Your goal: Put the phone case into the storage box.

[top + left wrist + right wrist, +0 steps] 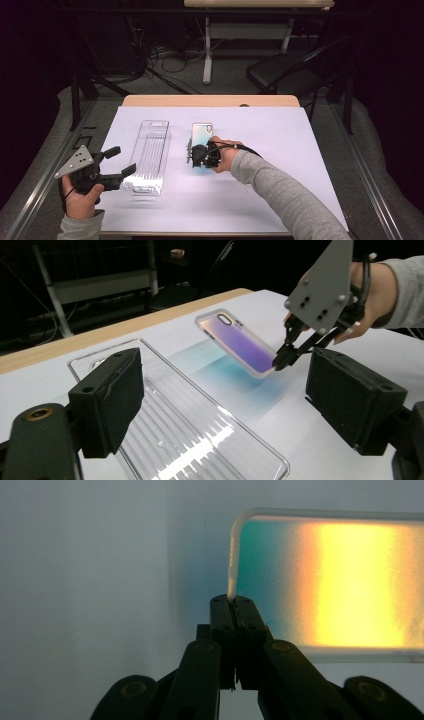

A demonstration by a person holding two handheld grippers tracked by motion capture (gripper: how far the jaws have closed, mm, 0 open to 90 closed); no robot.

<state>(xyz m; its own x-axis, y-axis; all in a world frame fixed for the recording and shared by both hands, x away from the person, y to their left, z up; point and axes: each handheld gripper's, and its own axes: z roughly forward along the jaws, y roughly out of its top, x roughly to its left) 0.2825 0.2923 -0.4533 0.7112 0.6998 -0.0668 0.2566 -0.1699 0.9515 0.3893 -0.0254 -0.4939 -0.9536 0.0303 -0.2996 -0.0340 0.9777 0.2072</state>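
An iridescent phone case (202, 131) with a clear rim hangs tilted above the white table. My right gripper (196, 156) is shut on the rim at its near corner. In the left gripper view the case (240, 342) casts a teal glow on the sheet under it, and the right gripper (278, 361) pinches its lower corner. In the right gripper view the shut jaws (232, 600) clamp the case's (325, 580) clear edge. My left gripper (120, 161) stands open beside a clear ribbed plastic tray (150, 155), with nothing between its pads (112, 400).
A white sheet (260, 130) covers the table, with a wooden edge (210, 100) at the far side. A black chair (285, 70) and another table's legs (207, 50) stand beyond. Metal rails (35, 190) run along both sides of the table.
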